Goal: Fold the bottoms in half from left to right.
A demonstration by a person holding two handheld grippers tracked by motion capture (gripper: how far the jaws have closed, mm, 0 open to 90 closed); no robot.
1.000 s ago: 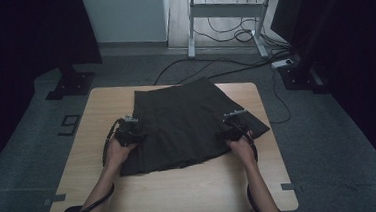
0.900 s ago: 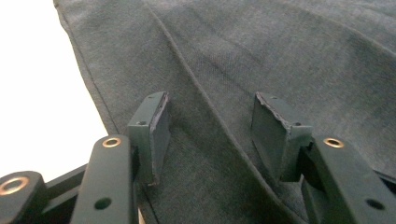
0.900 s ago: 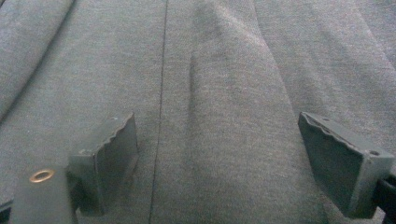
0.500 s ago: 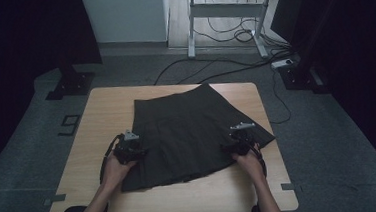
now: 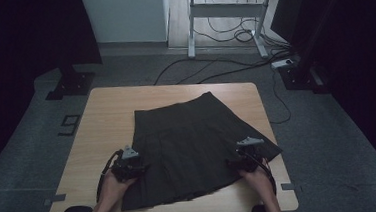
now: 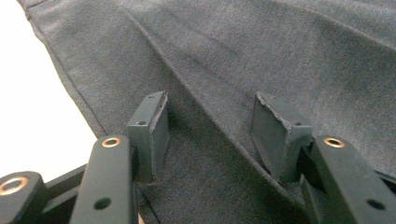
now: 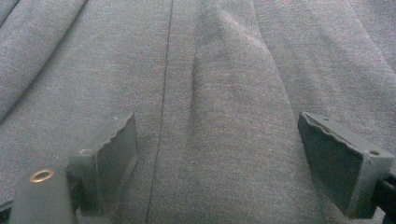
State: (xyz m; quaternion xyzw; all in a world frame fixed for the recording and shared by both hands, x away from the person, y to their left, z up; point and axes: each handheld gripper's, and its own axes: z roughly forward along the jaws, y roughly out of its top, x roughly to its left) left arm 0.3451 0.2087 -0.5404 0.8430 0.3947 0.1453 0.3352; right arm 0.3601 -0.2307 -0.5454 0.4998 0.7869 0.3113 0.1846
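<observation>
A dark grey pleated fabric skirt (image 5: 189, 146) lies flat on the light wooden tabletop (image 5: 106, 116), spread from the centre toward the near edge, its narrow waistband end pointing to about 12 o'clock and its wide hem toward 6 o'clock. The left claw (image 5: 139, 168) sits at the skirt's 9 o'clock edge, near the hem corner, and the right claw (image 5: 232, 164) sits at the 3 o'clock edge opposite it, each carried by a hand entering from 6 o'clock.

In the left gripper view, the left claw (image 6: 210, 135) stands partly spread with its pads resting down on the cloth; a pleat fold runs diagonally between them and the bare tabletop shows at 9 o'clock. In the right gripper view, the right claw (image 7: 217, 158) stands wide, with a raised ridge of fabric and a straight seam line between its pads. Neither claw pinches the cloth.
</observation>
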